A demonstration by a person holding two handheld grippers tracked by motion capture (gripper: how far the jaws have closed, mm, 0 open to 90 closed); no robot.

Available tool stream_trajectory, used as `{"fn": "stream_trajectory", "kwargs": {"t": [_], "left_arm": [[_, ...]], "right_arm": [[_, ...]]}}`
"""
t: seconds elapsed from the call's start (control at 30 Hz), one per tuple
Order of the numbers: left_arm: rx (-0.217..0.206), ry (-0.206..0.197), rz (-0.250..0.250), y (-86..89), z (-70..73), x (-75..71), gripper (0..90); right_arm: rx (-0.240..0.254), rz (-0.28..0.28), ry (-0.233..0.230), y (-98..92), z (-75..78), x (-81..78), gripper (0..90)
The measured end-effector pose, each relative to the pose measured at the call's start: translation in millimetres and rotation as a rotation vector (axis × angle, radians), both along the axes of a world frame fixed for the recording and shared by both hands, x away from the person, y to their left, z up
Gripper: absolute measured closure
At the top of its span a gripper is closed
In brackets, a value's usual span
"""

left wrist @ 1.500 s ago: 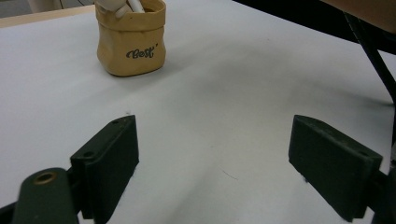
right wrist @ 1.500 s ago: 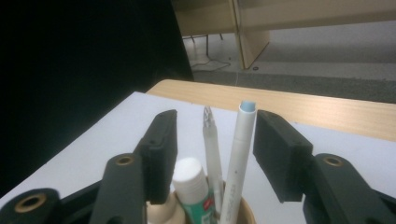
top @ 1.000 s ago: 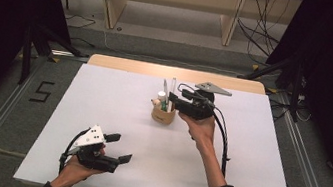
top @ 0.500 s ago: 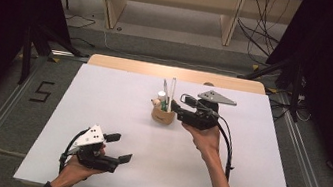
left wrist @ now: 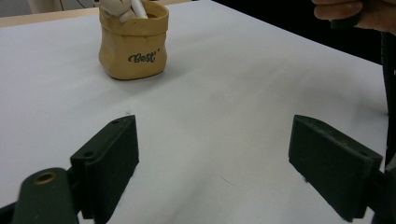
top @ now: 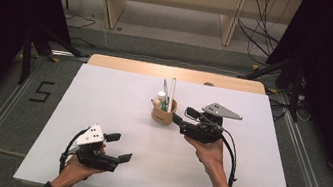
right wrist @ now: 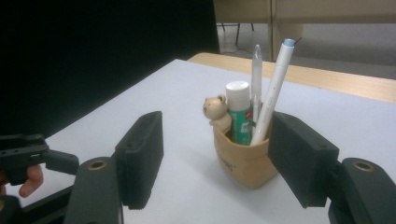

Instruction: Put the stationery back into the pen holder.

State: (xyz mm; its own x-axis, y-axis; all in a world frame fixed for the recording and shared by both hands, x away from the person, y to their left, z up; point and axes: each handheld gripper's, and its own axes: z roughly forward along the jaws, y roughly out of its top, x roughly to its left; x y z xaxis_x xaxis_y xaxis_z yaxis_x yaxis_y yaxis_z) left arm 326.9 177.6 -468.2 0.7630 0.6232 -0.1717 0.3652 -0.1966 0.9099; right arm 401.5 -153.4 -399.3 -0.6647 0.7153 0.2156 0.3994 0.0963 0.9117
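Tan pouch-style holder [top: 163, 111] sits upright on the white surface [top: 103, 93], a bit past centre toward the far edge; printed script word on its front, clear in the left gripper view [left wrist: 133, 42]; contents stand up out of the top: a white pen with a pale blue tip [right wrist: 274, 93], a second slimmer clear pen [right wrist: 256, 74], a green glue stick with a white cap [right wrist: 239, 112], and a small bear figure [right wrist: 215, 111] leaning over the rim; right tool [top: 185, 116] sits just beside the holder on its right in the high view, pointing at it, held level in the person's right hand [top: 210, 151]; its jaws have just been opening and now stand wide; in the right gripper view [right wrist: 217, 158] the holder sits ahead of the jaws, toward the right one, whose tip overlaps its edge; no sign of the pads pressing on it; grey three-cornered plate [top: 222, 111] on top, cable trailing back along the forearm; left tool [top: 118, 147] is near the front-left of the surface, well apart from the holder, held in the left hand [top: 76, 168]; jaws wide open with only bare surface between them in the left gripper view [left wrist: 215, 158]; wooden strip [top: 178, 73] runs along the far edge of the surface.
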Motion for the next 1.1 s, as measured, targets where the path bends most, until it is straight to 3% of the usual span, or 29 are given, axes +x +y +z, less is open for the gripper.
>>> {"fn": "stream_trajectory", "kwargs": {"t": [0.07,0.57,1.1], "left_arm": [[-0.005,0.002,0.001,0.5,0.2,0.1,15.8],[-0.009,0.0,0.007,1.8,1.0,-0.6,15.8],[-0.007,-0.001,0.002,2.4,0.6,-1.5,15.8]], "right_arm": [[-0.019,0.004,0.005,-0.8,-0.9,-2.4,36.2],[-0.026,0.051,0.013,-6.8,-9.4,-22.6,32.8],[-0.04,0.065,0.0,-26.6,-28.2,-57.1,30.2]]}}
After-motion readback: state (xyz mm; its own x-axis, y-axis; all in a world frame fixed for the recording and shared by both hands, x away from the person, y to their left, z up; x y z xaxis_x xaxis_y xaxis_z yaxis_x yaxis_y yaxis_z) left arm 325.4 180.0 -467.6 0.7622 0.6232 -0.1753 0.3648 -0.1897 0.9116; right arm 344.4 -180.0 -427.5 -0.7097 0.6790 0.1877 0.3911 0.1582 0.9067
